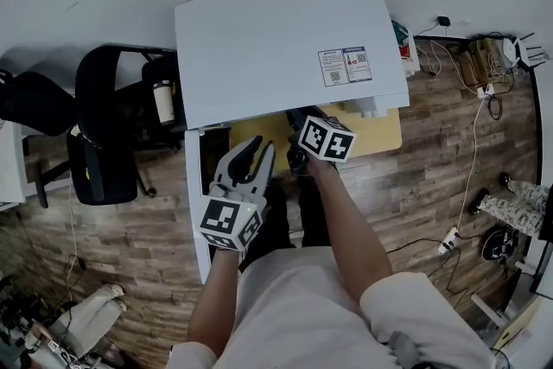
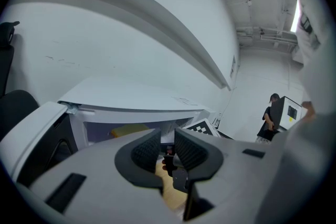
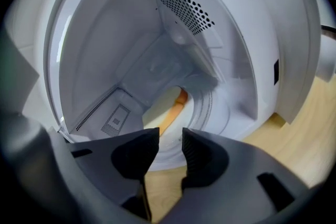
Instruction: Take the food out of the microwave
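Note:
The white microwave [image 1: 285, 47] stands on a wooden table [image 1: 380, 134], its door [image 1: 197, 212] swung open to the left. In the right gripper view a pale slice of food with an orange crust [image 3: 167, 108] lies on the glass turntable [image 3: 220, 107] inside. My right gripper [image 3: 170, 140] is at the cavity's mouth, open, with nothing between its pads; from the head view only its marker cube [image 1: 327, 138] shows under the microwave's top edge. My left gripper [image 1: 259, 149] hovers in front of the opening near the door, open and empty [image 2: 167, 145].
A black office chair [image 1: 104, 134] and a cup [image 1: 164, 102] are to the left of the microwave. Cables and a power strip [image 1: 449, 239] lie on the wooden floor at the right. A person [image 2: 270, 115] stands far off in the room.

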`<state>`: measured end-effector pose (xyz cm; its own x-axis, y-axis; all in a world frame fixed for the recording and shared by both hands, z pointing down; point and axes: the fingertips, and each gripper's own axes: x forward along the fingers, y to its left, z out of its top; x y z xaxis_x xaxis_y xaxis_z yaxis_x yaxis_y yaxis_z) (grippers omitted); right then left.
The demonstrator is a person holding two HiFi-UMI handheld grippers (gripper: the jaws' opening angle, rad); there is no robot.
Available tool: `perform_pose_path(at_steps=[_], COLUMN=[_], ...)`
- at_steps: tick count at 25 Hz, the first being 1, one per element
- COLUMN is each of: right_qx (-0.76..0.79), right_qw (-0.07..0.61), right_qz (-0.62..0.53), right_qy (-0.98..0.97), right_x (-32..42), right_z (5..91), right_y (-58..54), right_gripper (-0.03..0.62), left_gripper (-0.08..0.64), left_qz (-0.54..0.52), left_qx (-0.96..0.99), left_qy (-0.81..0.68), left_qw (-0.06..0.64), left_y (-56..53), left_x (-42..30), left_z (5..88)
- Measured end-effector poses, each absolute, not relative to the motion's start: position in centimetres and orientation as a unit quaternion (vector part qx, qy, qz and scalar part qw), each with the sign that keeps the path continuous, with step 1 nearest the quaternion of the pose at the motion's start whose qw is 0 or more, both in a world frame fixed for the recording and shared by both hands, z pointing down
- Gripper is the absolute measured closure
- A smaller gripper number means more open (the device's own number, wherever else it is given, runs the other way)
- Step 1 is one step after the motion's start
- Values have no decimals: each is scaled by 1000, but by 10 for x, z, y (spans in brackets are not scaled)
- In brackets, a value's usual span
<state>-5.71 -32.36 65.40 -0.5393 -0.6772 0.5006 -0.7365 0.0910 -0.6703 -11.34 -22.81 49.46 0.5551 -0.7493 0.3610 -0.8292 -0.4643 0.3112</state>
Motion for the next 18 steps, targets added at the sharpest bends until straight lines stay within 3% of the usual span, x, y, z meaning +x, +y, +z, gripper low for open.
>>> perform_pose_path(at_steps=[18], right_qx=[497], right_qw=[-41], right_qz=[558], right_qy=[-663], right_x=[-53], right_z=[658], right_y=[-335], right_gripper=[465], left_gripper=[483], left_qz=[85], left_qx=[855], left_qy=[-459], left_qw=[226], left_y=[-226], left_x=[-115], left_z=[488])
